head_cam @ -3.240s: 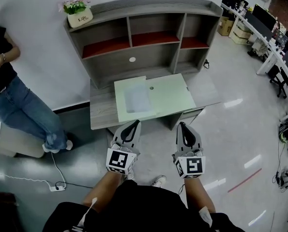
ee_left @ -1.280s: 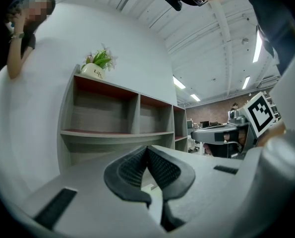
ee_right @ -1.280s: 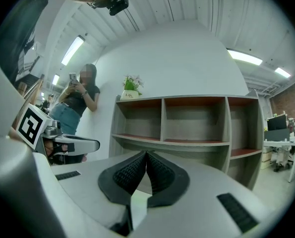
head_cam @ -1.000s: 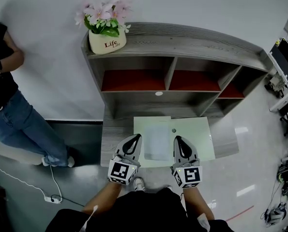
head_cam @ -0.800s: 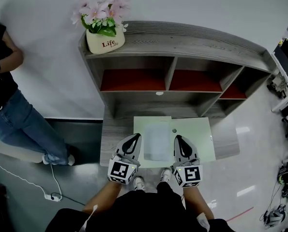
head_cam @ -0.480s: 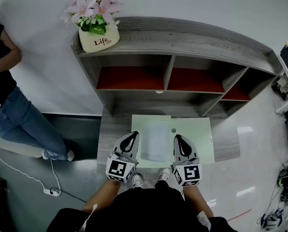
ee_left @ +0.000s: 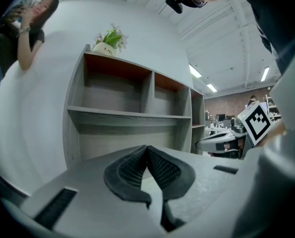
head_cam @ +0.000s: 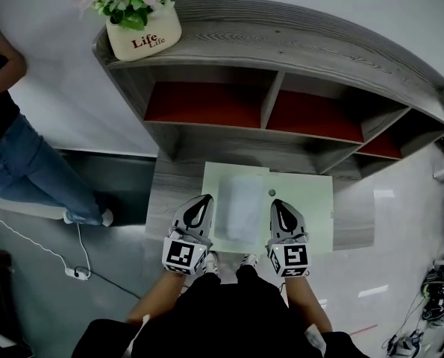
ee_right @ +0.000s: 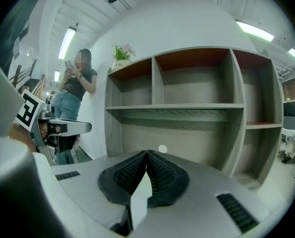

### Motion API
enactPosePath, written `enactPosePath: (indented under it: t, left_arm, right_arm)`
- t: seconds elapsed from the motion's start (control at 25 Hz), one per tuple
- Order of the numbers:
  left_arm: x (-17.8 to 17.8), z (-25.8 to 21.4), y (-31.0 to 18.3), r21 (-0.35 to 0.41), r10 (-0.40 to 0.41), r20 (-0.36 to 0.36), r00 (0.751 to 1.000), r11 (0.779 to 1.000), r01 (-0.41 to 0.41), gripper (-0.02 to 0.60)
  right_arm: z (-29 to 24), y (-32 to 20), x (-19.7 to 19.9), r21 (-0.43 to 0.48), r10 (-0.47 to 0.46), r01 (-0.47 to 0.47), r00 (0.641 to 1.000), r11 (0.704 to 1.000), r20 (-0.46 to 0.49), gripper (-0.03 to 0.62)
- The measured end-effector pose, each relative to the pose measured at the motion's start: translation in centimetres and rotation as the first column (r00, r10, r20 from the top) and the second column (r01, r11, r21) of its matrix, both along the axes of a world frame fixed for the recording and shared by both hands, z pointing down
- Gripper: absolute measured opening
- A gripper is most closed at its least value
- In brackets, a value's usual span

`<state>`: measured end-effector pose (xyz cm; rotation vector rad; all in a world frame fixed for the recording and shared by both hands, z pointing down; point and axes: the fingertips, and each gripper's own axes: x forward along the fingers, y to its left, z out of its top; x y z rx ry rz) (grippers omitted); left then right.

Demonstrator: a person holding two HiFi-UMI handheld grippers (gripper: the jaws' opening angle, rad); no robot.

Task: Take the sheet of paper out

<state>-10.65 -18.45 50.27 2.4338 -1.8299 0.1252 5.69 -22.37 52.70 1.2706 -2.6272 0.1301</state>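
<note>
A whitish sheet of paper lies on a pale green folder on the grey desk, below the shelf unit. My left gripper hovers at the folder's near left edge. My right gripper hovers over its near right part, so the sheet lies between the two. Both point toward the shelves. In the left gripper view the left gripper has its jaws closed tip to tip on nothing. The right gripper view shows the right gripper closed the same way, also with nothing in it.
The grey shelf unit with red-floored compartments rises behind the desk. A flower pot stands on its top left corner. A person in jeans stands at the left by the wall. A cable and power strip lie on the floor.
Both grippers have sunk toward the desk's near edge, keeping the sheet between them. The head view has moved closer to the shelf unit. Both grippers stay shut.
</note>
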Motion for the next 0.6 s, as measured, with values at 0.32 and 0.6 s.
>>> enactPosePath:
  t: [0.32,0.6]
  left_arm:
    - [-0.5,2.9,-0.4,-0.044,-0.044,-0.001,0.999,0.998,0.044,0.006]
    - [-0.2,4.9,-0.3,-0.087,-0.051,0.003,0.999,0.995,0.051,0.006]
  right_arm:
    - [5.2,-0.7,-0.5,-0.091,-0.042,0.038,0.999,0.995,-0.034,0.023]
    - [9.6,-0.3,0.0,-0.174,-0.061,0.049,0.996,0.983,-0.06,0.024]
